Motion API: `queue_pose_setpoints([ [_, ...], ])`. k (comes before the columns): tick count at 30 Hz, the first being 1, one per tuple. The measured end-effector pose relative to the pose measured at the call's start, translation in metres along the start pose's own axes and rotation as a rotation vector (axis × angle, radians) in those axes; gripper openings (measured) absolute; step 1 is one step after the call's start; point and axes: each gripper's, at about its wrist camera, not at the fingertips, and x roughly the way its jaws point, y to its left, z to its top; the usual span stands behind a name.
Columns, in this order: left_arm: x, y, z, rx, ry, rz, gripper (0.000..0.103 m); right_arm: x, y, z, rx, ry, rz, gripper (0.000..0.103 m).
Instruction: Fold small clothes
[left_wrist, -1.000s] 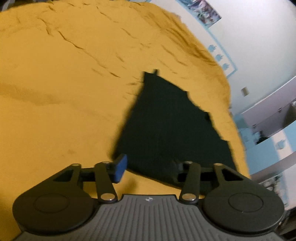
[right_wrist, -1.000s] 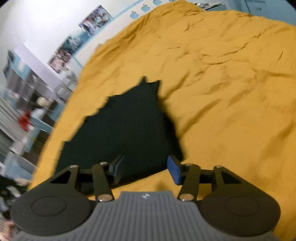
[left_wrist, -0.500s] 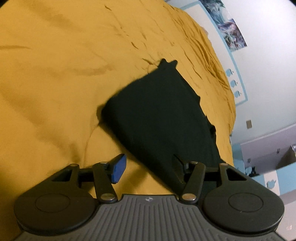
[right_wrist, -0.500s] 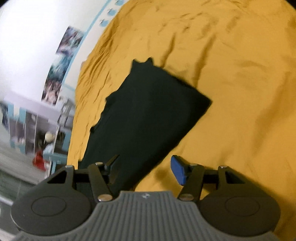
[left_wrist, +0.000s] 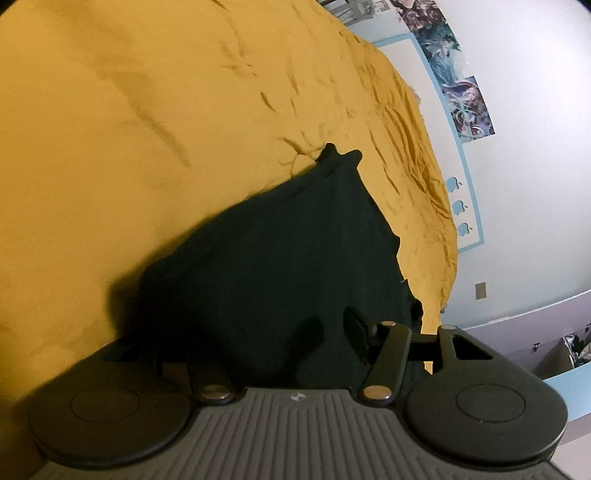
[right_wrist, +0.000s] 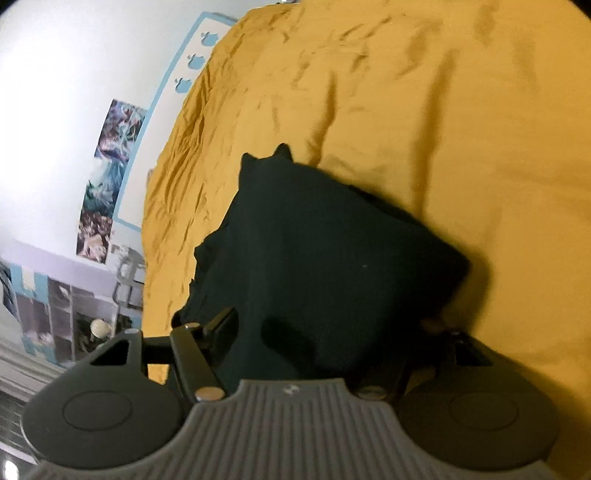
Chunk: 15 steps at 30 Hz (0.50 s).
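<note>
Left wrist view: dark garment (left_wrist: 280, 266) lies partly folded on the yellow bed (left_wrist: 147, 129), between closing jaws of the left gripper (left_wrist: 258, 332), pads not yet pressing. Right gripper (right_wrist: 325, 332) jaws are opening over its near edge; further folds likely remain

Dark garment on mustard yellow.
Near-black plain garment (left_wrist: 280, 266) on plain mustard-yellow bedspread (left_wrist: 147, 129); pale wall (right_wrist: 55, 110) edged light blue.

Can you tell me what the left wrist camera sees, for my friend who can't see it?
A dark garment lies on a wrinkled yellow bedspread. The left tool sits low over its near edge, jaws closing. Posters hang on the wall at right.
</note>
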Motion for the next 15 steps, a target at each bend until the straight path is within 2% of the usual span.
queue_pose_setpoints([
  [1,-0.001,0.001,0.0,0.002,-0.006,-0.006,0.04,0.004,0.001,0.0,-0.004,-0.006,-0.005,0.056],
  [2,0.0,0.001,-0.001,0.004,-0.01,0.004,0.027,0.009,0.001,0.001,-0.008,-0.007,-0.015,0.037],
  [3,0.0,0.002,-0.001,-0.004,-0.006,0.016,0.017,0.012,0.0,0.002,-0.004,-0.002,-0.032,0.027],
  [6,-0.002,0.003,-0.001,-0.039,-0.013,0.012,0.013,0.01,-0.005,0.005,0.024,-0.002,-0.017,0.016],
  [10,-0.012,-0.012,0.004,-0.016,-0.015,-0.004,0.009,0.0,0.007,0.012,-0.021,0.003,0.0,0.013],
  [13,-0.029,-0.042,0.004,0.066,-0.045,-0.026,0.006,-0.014,0.022,0.022,-0.041,0.007,0.045,0.001],
  [15,-0.04,-0.064,0.001,0.122,-0.046,-0.056,0.005,-0.026,0.031,0.03,-0.034,0.01,0.079,0.0],
])
